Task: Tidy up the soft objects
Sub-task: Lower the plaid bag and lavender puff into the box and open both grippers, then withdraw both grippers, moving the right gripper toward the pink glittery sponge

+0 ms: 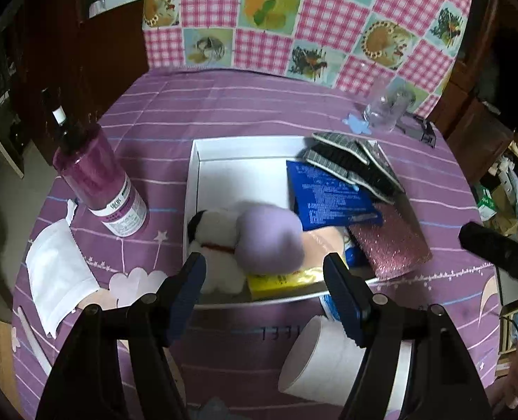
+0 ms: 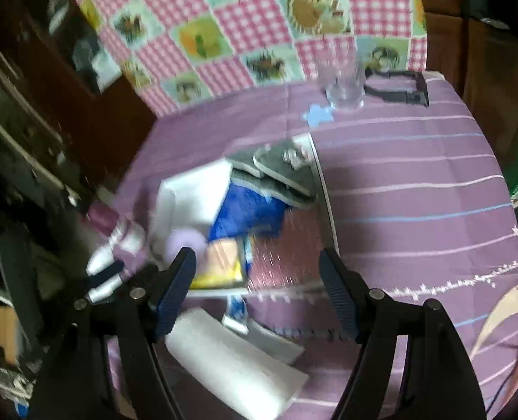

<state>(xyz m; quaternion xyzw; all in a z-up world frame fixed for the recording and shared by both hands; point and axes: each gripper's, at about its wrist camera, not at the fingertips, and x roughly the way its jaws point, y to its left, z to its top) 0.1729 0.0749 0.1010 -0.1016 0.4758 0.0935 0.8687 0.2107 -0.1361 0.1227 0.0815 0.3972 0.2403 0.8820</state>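
Note:
A white box [image 1: 194,189] on the purple cloth holds soft things. In it lie a white and black plush dog [image 1: 217,241], a blurred lilac ball [image 1: 269,238], a blue packet [image 1: 328,196], grey striped fabric pieces [image 1: 342,161], a pink glittery sponge [image 1: 391,245] and a yellow packet [image 1: 279,280]. My left gripper [image 1: 264,273] hangs open over the box's near edge, with nothing pressed between its fingers. The right wrist view is blurred. There my right gripper [image 2: 257,266] stands open above the box's near right corner, over the pink sponge [image 2: 286,245] and yellow packet [image 2: 220,266].
A purple bottle [image 1: 98,182] and a white flat packet [image 1: 56,273] lie left of the box. A white paper roll [image 1: 328,360] lies by the near edge. A clear glass [image 1: 388,108] and a black buckle [image 2: 398,87] stand at the back. A checked patterned cloth [image 1: 293,17] hangs behind.

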